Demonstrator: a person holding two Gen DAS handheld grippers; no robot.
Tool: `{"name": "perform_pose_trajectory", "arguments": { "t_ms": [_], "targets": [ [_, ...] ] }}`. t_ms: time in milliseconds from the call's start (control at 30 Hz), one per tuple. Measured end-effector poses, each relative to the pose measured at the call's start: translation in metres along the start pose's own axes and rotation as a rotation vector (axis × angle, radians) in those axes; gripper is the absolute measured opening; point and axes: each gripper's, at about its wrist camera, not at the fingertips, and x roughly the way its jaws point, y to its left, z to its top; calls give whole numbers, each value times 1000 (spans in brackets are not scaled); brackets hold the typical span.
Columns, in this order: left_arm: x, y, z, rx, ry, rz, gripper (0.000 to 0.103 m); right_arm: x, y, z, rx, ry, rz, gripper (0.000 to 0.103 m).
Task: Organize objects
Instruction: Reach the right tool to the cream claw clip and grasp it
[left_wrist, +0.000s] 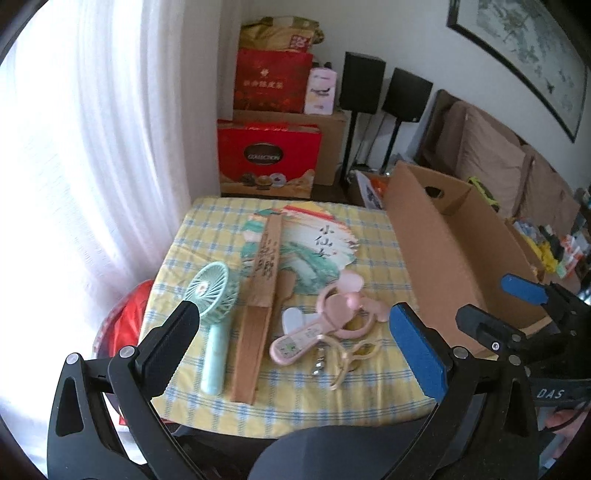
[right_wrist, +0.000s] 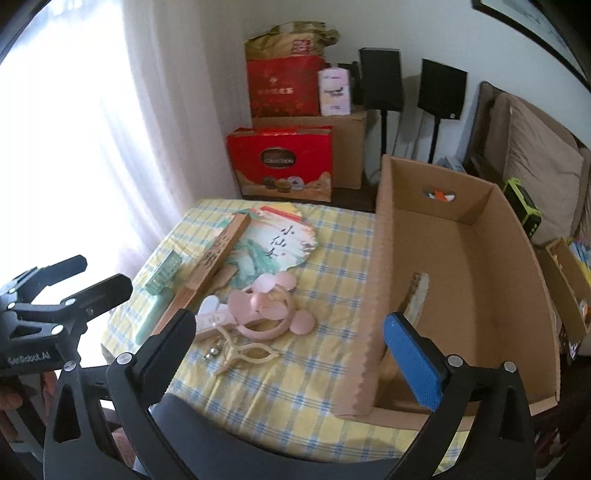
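Ahead of the left gripper (left_wrist: 295, 332), between its spread fingers (left_wrist: 166, 347): a handheld fan (left_wrist: 212, 299) nearest the left finger, a folded fan (left_wrist: 258, 295) just right of it, then a second handheld fan (left_wrist: 325, 317) toward the right finger, with a hair clip (left_wrist: 351, 354) just before it. Farther ahead, a round fan (left_wrist: 314, 240), partly under the folded fan. All on the table (left_wrist: 369, 229). Right of the right finger, a cardboard box (left_wrist: 436, 240), with the right gripper (right_wrist: 288, 347) over its near end.
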Motion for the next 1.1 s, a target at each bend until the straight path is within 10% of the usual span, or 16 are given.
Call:
{"name": "perform_pose_trajectory", "arguments": {
  "t_ms": [1100],
  "targets": [
    [49,60,-51,-38,146,24,103,141,40,-61,-8,312,-2,87]
  ]
}}
